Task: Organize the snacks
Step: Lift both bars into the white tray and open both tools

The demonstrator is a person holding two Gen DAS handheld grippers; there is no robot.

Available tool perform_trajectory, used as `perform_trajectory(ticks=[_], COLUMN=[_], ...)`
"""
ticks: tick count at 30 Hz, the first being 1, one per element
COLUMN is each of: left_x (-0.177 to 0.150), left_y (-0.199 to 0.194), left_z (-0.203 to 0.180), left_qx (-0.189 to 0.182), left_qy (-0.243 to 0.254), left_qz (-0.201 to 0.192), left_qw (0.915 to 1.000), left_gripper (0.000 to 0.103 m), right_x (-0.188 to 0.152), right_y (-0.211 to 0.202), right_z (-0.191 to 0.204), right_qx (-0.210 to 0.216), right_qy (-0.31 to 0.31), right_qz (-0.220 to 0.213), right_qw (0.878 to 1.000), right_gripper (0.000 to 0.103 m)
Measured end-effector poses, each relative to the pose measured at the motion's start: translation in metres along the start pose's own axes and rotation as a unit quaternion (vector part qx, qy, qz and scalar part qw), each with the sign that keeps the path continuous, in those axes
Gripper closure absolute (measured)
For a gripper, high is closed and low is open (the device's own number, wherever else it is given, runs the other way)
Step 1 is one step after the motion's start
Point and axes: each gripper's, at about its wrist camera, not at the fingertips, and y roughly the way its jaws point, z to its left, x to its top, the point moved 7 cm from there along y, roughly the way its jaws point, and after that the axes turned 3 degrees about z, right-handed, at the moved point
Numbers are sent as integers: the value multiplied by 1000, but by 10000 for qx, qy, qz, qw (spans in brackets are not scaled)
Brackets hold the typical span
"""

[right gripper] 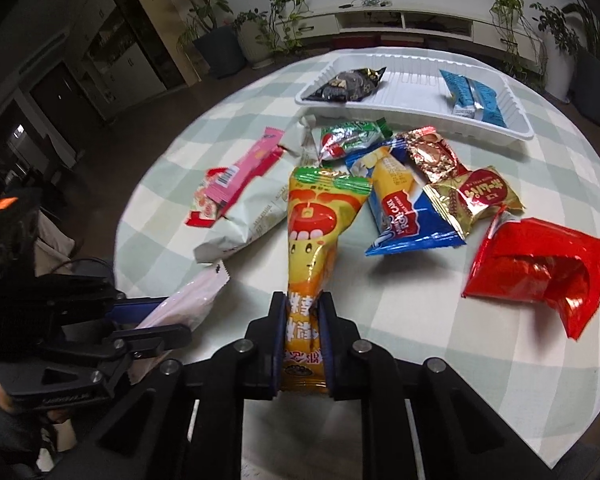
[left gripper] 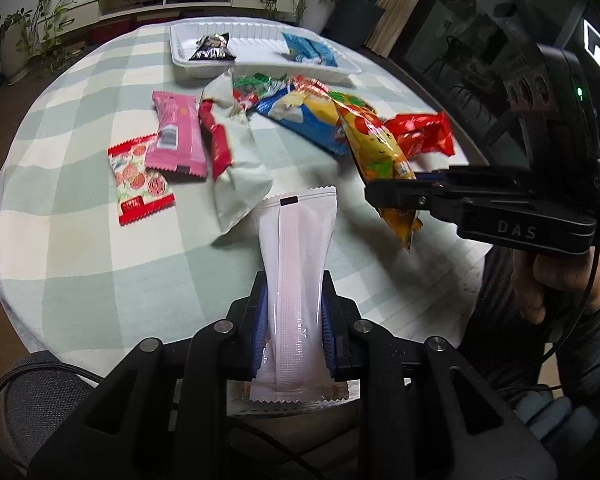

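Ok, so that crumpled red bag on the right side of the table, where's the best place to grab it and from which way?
Grip the red bag by its flat sealed near-left edge, coming in low from the table's near side. That edge lies flattest and faces open cloth; the far right end is crumpled and puffed, and the gold packet crowds its far side.

Potted plants (right gripper: pixel 216 36) beside a low white cabinet (right gripper: pixel 404 20), dim room

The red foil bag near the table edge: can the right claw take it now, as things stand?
Probably not yet. The right claw is shut on the yellow snack pack, so it has no free grip. The red foil bag itself lies uncovered.
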Motion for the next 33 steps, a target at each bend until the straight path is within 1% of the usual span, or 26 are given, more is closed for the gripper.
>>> perform_trajectory(ticks=[4, 8, 11, 15, 16, 18, 20, 23, 25, 27, 30, 33], left_x=[20, 50, 78, 126, 144, 174, 206, 252, 278, 302, 324, 335], left_y=[-17, -30, -37, -46, -47, -47, -41, -24, -8, 13, 43, 74], left_z=[-1, 7, 11, 20, 25, 31, 36, 43, 47, 51, 57, 64], left_qx=[-164, -156, -129, -104, -107, -42, 119, 165, 183, 288, 392, 491], left_qy=[-66, -104, -66, -61, -92, -98, -61, -147, -205, -218, -251, -288], left_qz=[-240, -471, -623, -841, -893, -958, -978, -937, -891, -767, -609, -442], left_qw=[9996, 9987, 9979, 9964, 9959, 9953, 9951, 9954, 9956, 9964, 9971, 9974], left_gripper=[82, 82, 82, 82, 82, 82, 82, 82, 82, 82, 82, 82], right_x=[6, 23, 41, 68, 75, 97, 125, 160, 182, 202, 225, 232], right_y=[-24, -53, -73, -94, -99, -108, -110, -102, -89, -70, -37, -4], right_z=[-7, -23, -38, -54, -57, -66, -77, -88, -93, -96, -104, -112], right_qx=[266, 456, 390, 259, 236, 232, 251, 225, 133, 71, -95, -212], right_qy=[242, 536, 634, 668, 663, 706, 768, 845, 837, 822, 794, 801], right_qz=[-212, -497, -709, -897, -940, -1032, -1079, -1052, -961, -818, -564, -266], right_qw=[9991, 9963, 9947, 9934, 9931, 9919, 9909, 9906, 9918, 9932, 9952, 9962], right_gripper=[86, 86, 86, 86, 86, 86, 86, 86, 86, 86, 86, 86])
